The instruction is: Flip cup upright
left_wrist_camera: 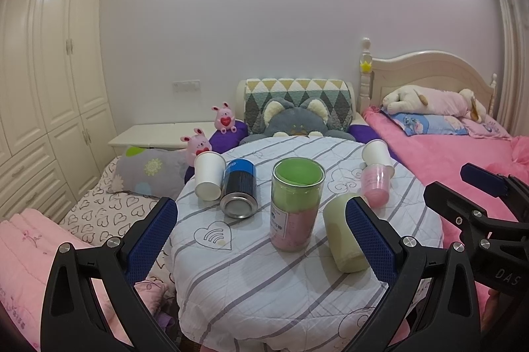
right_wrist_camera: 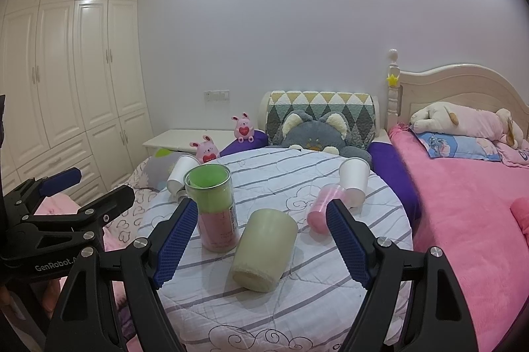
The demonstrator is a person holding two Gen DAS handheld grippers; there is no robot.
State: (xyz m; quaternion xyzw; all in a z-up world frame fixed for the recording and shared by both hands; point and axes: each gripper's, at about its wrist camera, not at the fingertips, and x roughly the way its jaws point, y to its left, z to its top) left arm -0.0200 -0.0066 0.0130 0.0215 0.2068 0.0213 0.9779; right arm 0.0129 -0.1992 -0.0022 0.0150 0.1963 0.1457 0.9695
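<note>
Your left claw [left_wrist_camera: 261, 229] gapes wide above the round striped-cloth bench [left_wrist_camera: 251, 279]. Between its blue pads a clear plastic jar with a green and pink filling [left_wrist_camera: 296, 205] stands upright. A pale green tumbler [left_wrist_camera: 344, 233] lies tipped just right.

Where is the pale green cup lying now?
In both wrist views the pale green cup lies on its side at the table's near edge, right of the clear jar.

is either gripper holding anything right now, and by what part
Nothing is held. The left gripper and right gripper are both open above the table, with the tipped pale green cup untouched.
</note>
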